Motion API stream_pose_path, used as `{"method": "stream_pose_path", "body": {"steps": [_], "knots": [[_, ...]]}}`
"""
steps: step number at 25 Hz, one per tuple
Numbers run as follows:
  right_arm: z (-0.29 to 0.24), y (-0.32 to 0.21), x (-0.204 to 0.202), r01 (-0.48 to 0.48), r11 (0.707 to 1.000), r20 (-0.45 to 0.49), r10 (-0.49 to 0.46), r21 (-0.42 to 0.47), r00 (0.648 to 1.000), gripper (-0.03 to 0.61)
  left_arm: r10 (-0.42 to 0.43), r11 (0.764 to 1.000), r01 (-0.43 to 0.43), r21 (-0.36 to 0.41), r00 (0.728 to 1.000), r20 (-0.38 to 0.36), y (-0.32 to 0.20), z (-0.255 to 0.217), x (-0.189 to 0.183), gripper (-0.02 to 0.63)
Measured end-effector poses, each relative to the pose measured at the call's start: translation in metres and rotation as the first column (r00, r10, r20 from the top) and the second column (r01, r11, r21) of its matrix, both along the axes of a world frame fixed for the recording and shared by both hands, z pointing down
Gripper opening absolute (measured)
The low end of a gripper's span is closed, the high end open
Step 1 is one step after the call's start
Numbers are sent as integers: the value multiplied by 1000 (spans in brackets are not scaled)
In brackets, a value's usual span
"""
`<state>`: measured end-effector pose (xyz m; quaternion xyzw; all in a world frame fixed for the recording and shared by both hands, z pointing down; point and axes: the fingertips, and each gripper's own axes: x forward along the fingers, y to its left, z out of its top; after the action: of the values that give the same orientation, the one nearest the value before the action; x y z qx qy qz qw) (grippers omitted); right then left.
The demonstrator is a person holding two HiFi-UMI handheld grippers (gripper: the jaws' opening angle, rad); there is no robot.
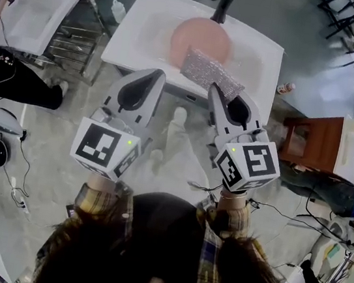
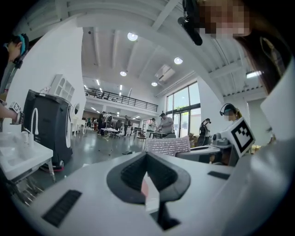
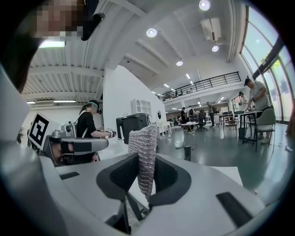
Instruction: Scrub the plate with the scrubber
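Note:
A round pink plate (image 1: 202,39) lies in the basin of the white sink (image 1: 141,27), below the black tap (image 1: 220,5). My right gripper (image 1: 215,92) is shut on a silvery mesh scrubber (image 1: 211,74), which hangs over the sink's near edge and just overlaps the plate's near rim. In the right gripper view the scrubber (image 3: 145,154) stands upright, pinched between the dark pads. My left gripper (image 1: 155,75) hovers at the sink's front edge, left of the scrubber, shut with nothing in it. In the left gripper view its jaws (image 2: 146,159) are together and the scrubber (image 2: 168,146) shows beyond them.
A small white bottle (image 1: 119,10) stands by the sink's left corner. A metal rack with a white cover (image 1: 41,12) is to the left and a wooden cabinet (image 1: 315,142) to the right. People stand at both sides. Cables run across the floor.

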<state>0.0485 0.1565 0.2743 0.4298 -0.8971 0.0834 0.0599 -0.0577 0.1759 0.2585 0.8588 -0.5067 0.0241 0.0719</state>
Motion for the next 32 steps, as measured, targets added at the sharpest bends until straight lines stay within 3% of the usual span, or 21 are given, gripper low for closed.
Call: {"method": "stream_pose_path", "body": {"steps": [6, 17, 26, 32], "knots": [[0, -84, -6, 3, 1000, 4, -3, -14, 1000, 87, -28, 999, 27, 25, 999, 17, -85, -5, -15, 15], [-15, -216, 19, -10, 1000, -18, 10, -24, 1000, 87, -2, 999, 1, 40, 1000, 16, -225, -25, 13, 15], [-11, -260, 31, 10, 1000, -34, -11, -27, 999, 87, -4, 999, 3, 39, 1000, 15, -271, -21, 34, 15], [-8, -267, 16, 7, 999, -31, -9, -42, 999, 87, 13, 999, -14, 31, 999, 31, -283, -21, 21, 15]]}}
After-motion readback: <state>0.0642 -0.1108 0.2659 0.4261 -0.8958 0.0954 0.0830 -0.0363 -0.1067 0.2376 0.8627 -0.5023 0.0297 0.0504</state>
